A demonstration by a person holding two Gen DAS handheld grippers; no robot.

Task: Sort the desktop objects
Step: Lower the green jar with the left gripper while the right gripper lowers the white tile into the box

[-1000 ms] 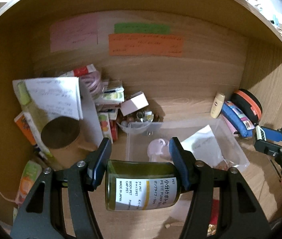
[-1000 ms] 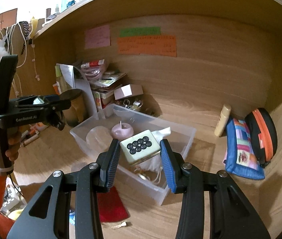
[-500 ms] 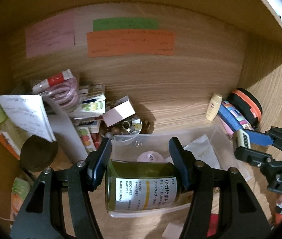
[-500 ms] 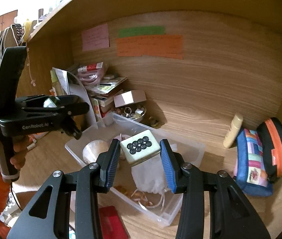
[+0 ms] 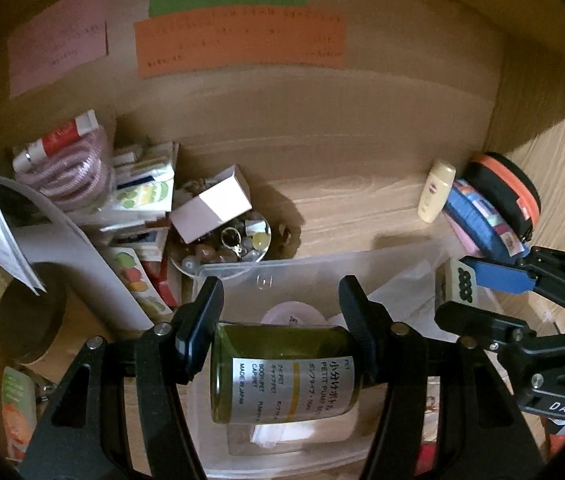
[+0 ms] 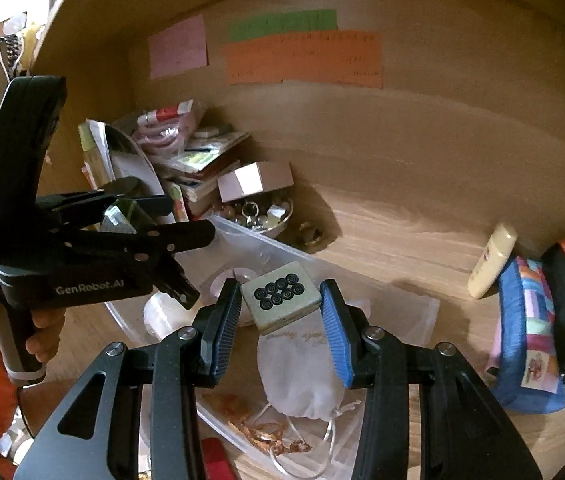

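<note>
Wood panelling closes off the back of the counter (image 6: 422, 240), with pink, green and orange paper notes (image 6: 302, 56) stuck to it (the writing is too small to read). Over the clear plastic bin (image 6: 410, 308) both tools hang with their loads, presumably so each thing can be dropped inside. The left gripper (image 5: 278, 320) is clamped on a green bottle (image 5: 282, 372), gripped across its ends so it lies sideways with the white label up. The right gripper (image 6: 280, 312) is closed on a pale tile (image 6: 280, 294) printed with eight dark rings, held face up above a white drawstring pouch (image 6: 298, 368) already lying in the bin. A pink round object in the bin is mostly hidden behind the bottle and the tile. At the left, clutter of boxes, papers and a bowl of trinkets (image 5: 238, 240) overlaps too much to sort out. Whether the bottle has a cap is not visible.
</note>
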